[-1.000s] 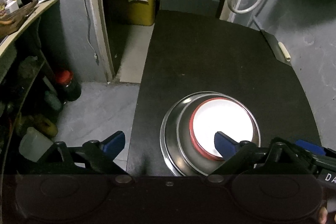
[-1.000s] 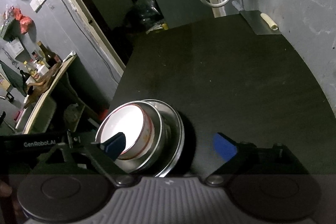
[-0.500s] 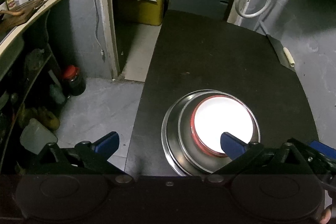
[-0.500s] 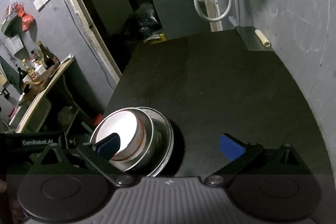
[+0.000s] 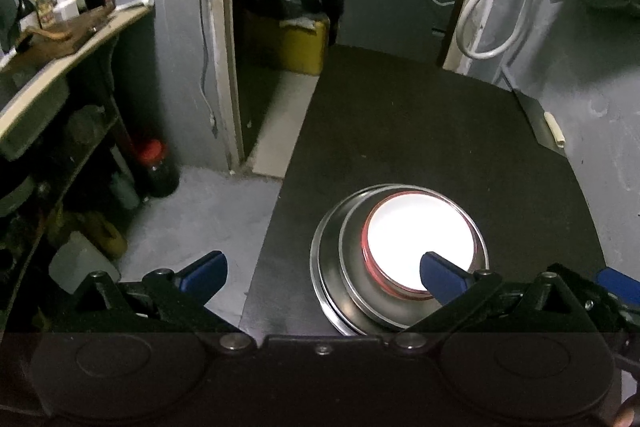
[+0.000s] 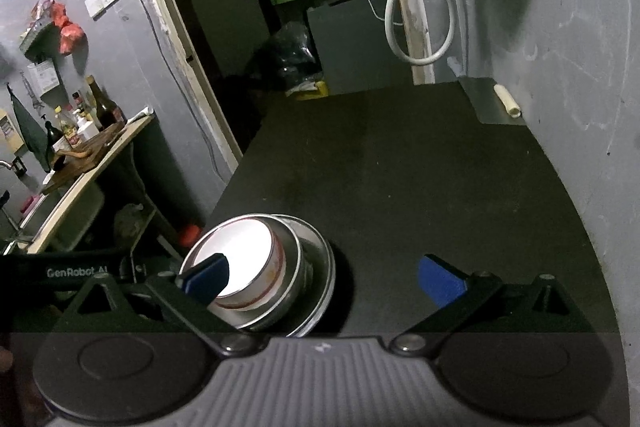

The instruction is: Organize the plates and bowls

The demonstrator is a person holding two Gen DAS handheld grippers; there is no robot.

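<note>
Crockery sits nested for compactness near the black table's (image 5: 420, 131) left front edge: red-rimmed white bowl (image 5: 416, 239) inside round steel dishes (image 5: 332, 267). Left gripper (image 5: 320, 267) and right gripper (image 6: 320, 273) hover spread wide, empty.

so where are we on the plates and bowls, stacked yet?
Looks mostly done: the white bowl with a red rim sits nested in a steel bowl, which sits on a steel plate near the edge of the black table. Nothing is in hand: the left gripper and right gripper are both wide open and empty. No other dishes are visible, so little seems left.
</note>
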